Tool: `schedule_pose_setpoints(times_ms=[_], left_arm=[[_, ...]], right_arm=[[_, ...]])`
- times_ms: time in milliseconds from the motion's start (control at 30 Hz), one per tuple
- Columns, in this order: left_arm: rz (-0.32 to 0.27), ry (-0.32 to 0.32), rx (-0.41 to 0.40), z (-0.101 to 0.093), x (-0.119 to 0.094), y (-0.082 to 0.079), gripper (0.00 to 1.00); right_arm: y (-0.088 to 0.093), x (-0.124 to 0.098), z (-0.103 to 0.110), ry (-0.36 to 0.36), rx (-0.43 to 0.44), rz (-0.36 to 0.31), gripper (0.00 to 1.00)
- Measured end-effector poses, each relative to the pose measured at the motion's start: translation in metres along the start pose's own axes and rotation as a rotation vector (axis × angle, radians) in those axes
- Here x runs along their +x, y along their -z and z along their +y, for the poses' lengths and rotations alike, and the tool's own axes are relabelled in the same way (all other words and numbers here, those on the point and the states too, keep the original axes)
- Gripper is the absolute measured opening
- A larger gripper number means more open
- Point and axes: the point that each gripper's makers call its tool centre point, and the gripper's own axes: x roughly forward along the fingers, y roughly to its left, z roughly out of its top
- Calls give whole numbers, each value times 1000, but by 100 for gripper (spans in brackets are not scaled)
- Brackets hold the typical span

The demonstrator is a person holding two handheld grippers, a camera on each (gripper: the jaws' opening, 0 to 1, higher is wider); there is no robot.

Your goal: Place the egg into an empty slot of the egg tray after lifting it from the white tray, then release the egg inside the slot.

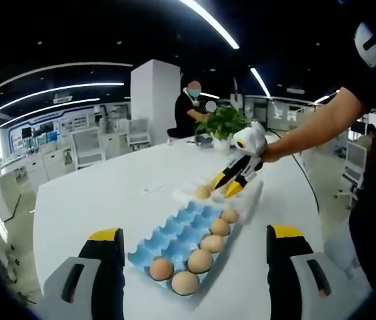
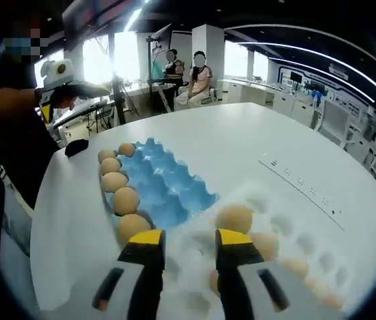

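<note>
1. The egg to be lifted sits in a cup of the white tray, just ahead of the right gripper. In the left gripper view the same gripper shows from outside, tipped down over the white tray with an egg beside its tips.
2. The right jaws stand apart with nothing between them; the egg lies just beyond the right jaw's tip, not yet clamped. My guess is they are spread this wide to straddle the egg.
3. More eggs lie in the white tray's other cups, close enough to be nudged during the grasp.
4. The blue egg tray lies touching the white tray, which keeps the carry short. One row of eggs fills its near edge; the remaining slots look empty.
5. The left gripper hangs well back over the near end of the egg tray, jaws wide apart and holding nothing, out of the way.
6. All rests on a white table. A potted plant and seated people are far off.
</note>
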Motion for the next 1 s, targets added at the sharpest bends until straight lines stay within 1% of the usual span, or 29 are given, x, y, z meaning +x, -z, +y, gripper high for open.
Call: schedule_pose_setpoints(times_ms=[200, 433, 700, 900, 1000], left_arm=[[2, -1, 3, 0, 1, -1, 90], [3, -8, 5, -2, 2, -3, 90], [6, -13, 7, -4, 1, -5, 90], [10, -22, 6, -4, 0, -5, 90], [15, -29, 6, -4, -2, -4, 90]], right_arm=[[14, -15, -18, 40, 13, 16, 31], [30, -23, -29, 66, 20, 46, 32], [41, -21, -32, 61, 11, 74, 32], [41, -17, -35, 53, 1, 76, 31], [42, -14, -38, 45, -26, 95, 30]])
